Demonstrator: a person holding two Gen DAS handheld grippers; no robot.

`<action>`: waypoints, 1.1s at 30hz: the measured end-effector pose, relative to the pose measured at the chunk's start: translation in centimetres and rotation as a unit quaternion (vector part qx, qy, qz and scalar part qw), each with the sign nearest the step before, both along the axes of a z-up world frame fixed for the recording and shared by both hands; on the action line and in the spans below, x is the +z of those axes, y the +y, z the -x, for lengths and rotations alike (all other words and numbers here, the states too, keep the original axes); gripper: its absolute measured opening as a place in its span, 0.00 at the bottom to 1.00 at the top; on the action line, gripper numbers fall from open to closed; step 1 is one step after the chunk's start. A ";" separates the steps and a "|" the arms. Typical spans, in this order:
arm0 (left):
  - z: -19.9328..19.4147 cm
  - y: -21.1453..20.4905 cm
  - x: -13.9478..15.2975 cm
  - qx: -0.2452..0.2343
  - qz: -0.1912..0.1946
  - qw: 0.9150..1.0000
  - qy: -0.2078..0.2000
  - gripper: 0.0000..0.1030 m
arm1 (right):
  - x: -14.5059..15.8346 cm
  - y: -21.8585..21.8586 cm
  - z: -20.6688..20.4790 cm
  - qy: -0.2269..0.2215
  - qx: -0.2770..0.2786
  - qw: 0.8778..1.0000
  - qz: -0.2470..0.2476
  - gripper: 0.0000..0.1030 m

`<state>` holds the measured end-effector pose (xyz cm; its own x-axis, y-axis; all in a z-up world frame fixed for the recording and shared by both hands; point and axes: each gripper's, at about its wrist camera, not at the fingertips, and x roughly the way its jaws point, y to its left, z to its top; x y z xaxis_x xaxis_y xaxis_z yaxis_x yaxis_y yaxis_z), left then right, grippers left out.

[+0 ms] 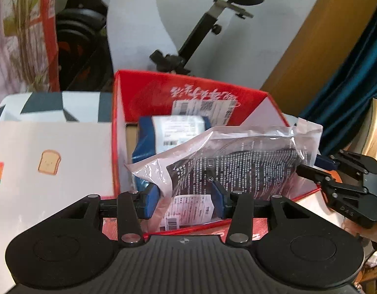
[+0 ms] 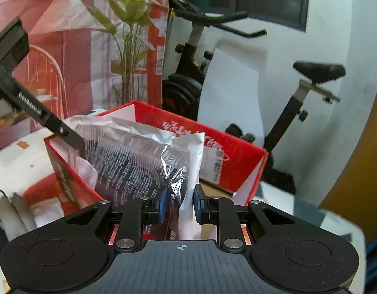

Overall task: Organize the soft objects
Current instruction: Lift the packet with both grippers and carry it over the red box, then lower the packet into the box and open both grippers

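Note:
A clear plastic bag (image 1: 237, 161) with a dark printed item inside hangs over the open red box (image 1: 164, 93), and both grippers hold it. My left gripper (image 1: 186, 199) is shut on the bag's near part, its blue pads (image 1: 149, 202) pressing either side. My right gripper (image 1: 308, 169) pinches the bag's right edge. In the right wrist view that gripper (image 2: 180, 205) is shut on the bag (image 2: 129, 166) above the red box (image 2: 237, 161). A left finger (image 2: 73, 139) reaches the bag's far side. A blue package (image 1: 144, 144) with a white label lies in the box.
The box stands on a white cloth (image 1: 51, 161) printed with toast. An exercise bike (image 1: 213, 24) stands behind it, a wooden board (image 1: 311, 49) and a blue curtain (image 1: 355, 85) to the right. A potted plant (image 2: 129, 49) rises at the back. Grey fabric (image 2: 14, 218) lies beside the box.

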<state>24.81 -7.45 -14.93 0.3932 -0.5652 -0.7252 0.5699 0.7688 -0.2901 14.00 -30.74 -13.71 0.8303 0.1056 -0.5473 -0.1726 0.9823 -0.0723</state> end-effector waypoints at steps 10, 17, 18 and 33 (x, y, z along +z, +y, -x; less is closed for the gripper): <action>-1.1 -2.5 -0.4 0.010 -0.050 0.999 0.011 0.47 | -1.0 -1.5 -3.8 0.097 -0.063 0.990 -0.086 0.19; -1.2 -3.6 -1.2 -0.003 -0.066 0.998 0.015 0.47 | -2.7 -1.6 -6.0 0.148 -0.083 0.982 -0.081 0.17; -1.3 -3.4 -1.3 0.000 -0.065 0.998 0.019 0.47 | -2.7 -1.6 -6.4 0.152 -0.086 0.982 -0.076 0.17; -1.8 -1.8 0.4 0.022 -0.057 0.998 -0.004 0.42 | -2.7 -0.3 -9.2 0.206 -0.083 0.975 -0.012 0.17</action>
